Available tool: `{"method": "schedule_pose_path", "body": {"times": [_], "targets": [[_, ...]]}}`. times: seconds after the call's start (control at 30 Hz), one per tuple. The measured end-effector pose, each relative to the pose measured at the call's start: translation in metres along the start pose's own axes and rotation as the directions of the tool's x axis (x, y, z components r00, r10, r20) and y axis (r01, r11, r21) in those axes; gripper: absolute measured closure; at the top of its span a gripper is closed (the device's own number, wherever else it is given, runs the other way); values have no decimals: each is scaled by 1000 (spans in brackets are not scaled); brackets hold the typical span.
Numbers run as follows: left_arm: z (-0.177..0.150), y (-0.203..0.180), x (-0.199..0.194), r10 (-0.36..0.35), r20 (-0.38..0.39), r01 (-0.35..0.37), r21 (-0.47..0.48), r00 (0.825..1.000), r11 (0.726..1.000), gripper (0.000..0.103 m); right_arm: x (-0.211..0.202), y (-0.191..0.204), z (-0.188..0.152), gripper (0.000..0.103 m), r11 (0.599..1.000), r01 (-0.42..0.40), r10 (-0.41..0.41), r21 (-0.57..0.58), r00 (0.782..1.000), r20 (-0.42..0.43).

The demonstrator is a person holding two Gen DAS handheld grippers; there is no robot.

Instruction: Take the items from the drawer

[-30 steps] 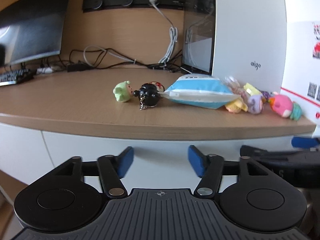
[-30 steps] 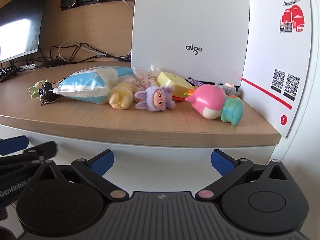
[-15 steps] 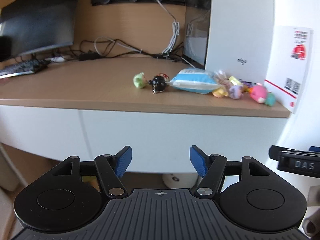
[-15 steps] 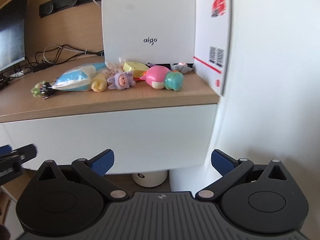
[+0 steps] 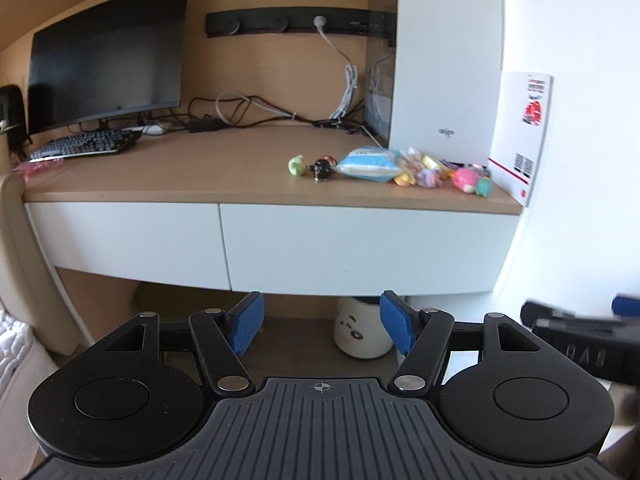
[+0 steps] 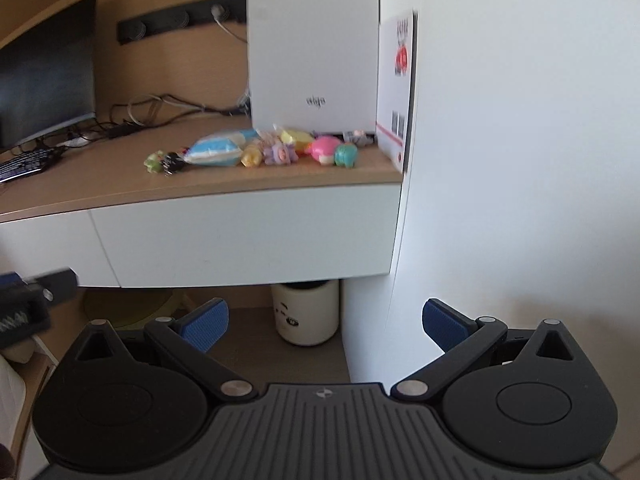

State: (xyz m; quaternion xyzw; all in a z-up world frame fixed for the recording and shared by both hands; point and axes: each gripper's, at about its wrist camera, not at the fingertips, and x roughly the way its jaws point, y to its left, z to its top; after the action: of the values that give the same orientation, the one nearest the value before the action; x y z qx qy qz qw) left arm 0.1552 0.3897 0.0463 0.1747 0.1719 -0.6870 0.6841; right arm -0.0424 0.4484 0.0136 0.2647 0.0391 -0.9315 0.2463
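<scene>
Drawer fronts (image 5: 360, 244) closed, flush under the wooden desktop (image 5: 224, 168); two white panels side by side, the seam left of centre in the left wrist view. Left gripper (image 5: 320, 322) held low, well back from the desk, fingers spread, nothing between the blue pads (image 5: 246, 322). Right gripper (image 6: 325, 322) likewise parted and empty; it shows blurred at the right edge of the left view.

Items lie in a row on the desktop just before the white PC tower (image 5: 444, 60): green toy (image 5: 296, 165), black figure (image 5: 322, 168), blue-white packet (image 5: 370, 165), a cluster of small plush toys (image 5: 420, 170), pink-teal toy (image 5: 472, 181).

Surroundings: monitor (image 5: 108, 56) and keyboard (image 5: 82, 147) at left, cables (image 5: 248, 110) along the back wall, printed card (image 5: 522, 136) leaning at the right end, white canister (image 5: 362, 330) on the floor beneath the drawers.
</scene>
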Motion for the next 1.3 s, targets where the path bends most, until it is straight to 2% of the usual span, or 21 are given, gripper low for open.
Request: {"method": "schedule_pose_path", "body": {"times": [0.27,0.47,0.6,0.73,1.3], "targets": [[-2,-15,-11,29,52,-30,25,998,999,34,-20,-9,-5,0,1000,8,-9,17,998,70],[-1,-34,-13,10,66,-12,31,998,999,34,-17,-16,4,0,1000,16,-18,16,993,113],[-4,-39,-7,-8,46,6,40,999,999,34,-10,-20,0,0,999,44,-45,17,995,85],[-7,-40,-5,-7,35,6,41,999,999,34,-11,-16,-9,0,999,37,-38,4,997,67],[-17,-28,-11,34,10,-34,3,999,999,35,-15,-12,-15,0,1000,22,-22,11,999,47]]}}
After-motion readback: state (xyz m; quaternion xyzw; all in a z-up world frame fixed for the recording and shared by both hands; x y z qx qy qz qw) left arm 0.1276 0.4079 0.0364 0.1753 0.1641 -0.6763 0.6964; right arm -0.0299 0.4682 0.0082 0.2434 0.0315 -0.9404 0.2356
